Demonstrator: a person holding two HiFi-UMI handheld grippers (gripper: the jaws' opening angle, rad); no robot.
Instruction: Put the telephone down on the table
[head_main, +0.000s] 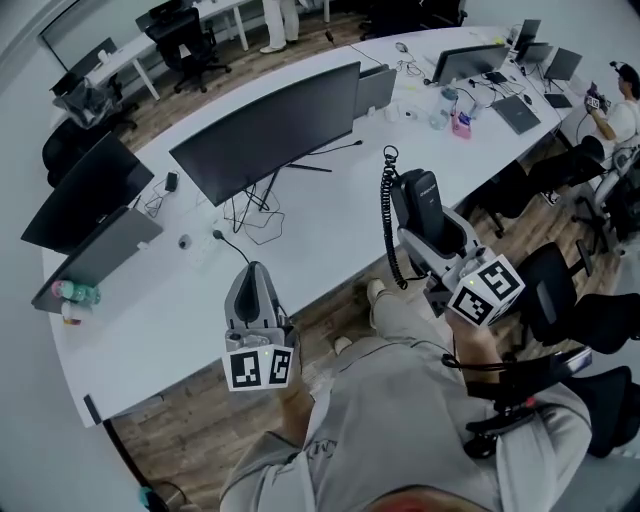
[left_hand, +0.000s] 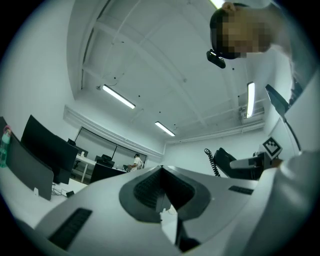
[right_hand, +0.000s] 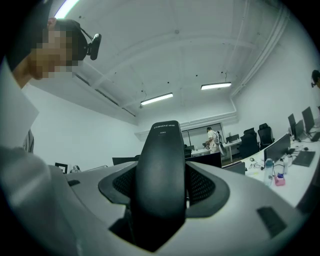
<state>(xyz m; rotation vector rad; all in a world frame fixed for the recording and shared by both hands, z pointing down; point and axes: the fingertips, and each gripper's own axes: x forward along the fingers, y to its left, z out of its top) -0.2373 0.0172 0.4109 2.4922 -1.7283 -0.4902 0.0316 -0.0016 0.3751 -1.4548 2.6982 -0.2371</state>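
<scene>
state of the parts

the right gripper (head_main: 432, 232) is clamped on the telephone (head_main: 416, 196), a black handset. in the right gripper view the jaws stand wide, one pad against each side of the handset's body. its rounded end projects well past the jaw tips. a coiled cord (head_main: 385, 215) hangs from the far end of the handset and drops down its left side.

the left gripper (head_main: 253, 270) holds nothing. its jaws are drawn together to a narrow point with no object between them. it sits near the person, to the left of the handset and well apart from it.

key relation

the handset's long axis runs along the jaws, not across them. the right gripper view looks up at the ceiling lights, so the axis appears to be raised steeply and not level with the desk (head_main: 335, 215). in the head view the handset shows just at the near edge of the white desk. bare desk surface lies beyond it, to the far left, in front of the stand of the monitor (head_main: 265, 135). height above the desk cannot be read from these views.

step in hand

the handset is in the air and not yet set down. the right hand alone carries it. the likely next move is to tip the jaws forward and down until the long axis lies flat on the bare surface. keep the cord clear of the monitor stand cables.
</scene>
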